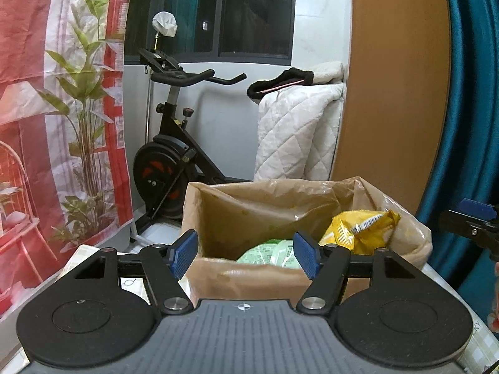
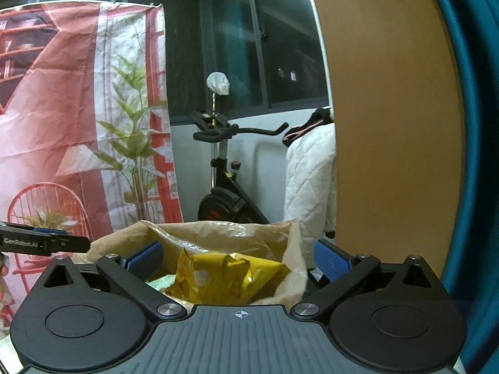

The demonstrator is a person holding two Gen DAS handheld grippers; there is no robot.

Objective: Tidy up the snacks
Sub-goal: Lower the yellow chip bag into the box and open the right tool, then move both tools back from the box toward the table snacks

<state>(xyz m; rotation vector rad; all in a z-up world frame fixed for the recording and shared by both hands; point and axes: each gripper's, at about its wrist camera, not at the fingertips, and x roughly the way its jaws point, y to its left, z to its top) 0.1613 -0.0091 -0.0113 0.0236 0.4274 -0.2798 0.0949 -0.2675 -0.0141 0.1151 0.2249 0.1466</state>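
Note:
A cardboard box point(image 1: 249, 277) lined with a clear plastic bag stands in front of both grippers. Inside lie a yellow snack bag point(image 1: 361, 227) at the right and a pale green snack packet point(image 1: 268, 254) lower down. My left gripper point(image 1: 246, 254) hangs open at the box's near rim with nothing between its blue pads point(image 1: 307, 258). In the right wrist view the box liner point(image 2: 218, 237) and the yellow snack bag point(image 2: 227, 277) fill the middle. My right gripper point(image 2: 240, 258) is wide open over them, pads clear of the bag. The right gripper point(image 1: 474, 221) also shows at the left view's right edge.
An exercise bike point(image 1: 174, 155) stands behind the box under a dark window. A white quilt point(image 1: 296, 131) hangs beside a brown panel point(image 1: 393, 93), with a teal curtain point(image 1: 467, 109) at the right. A red printed backdrop point(image 1: 59, 124) covers the left. The table has a checked cloth point(image 1: 480, 342).

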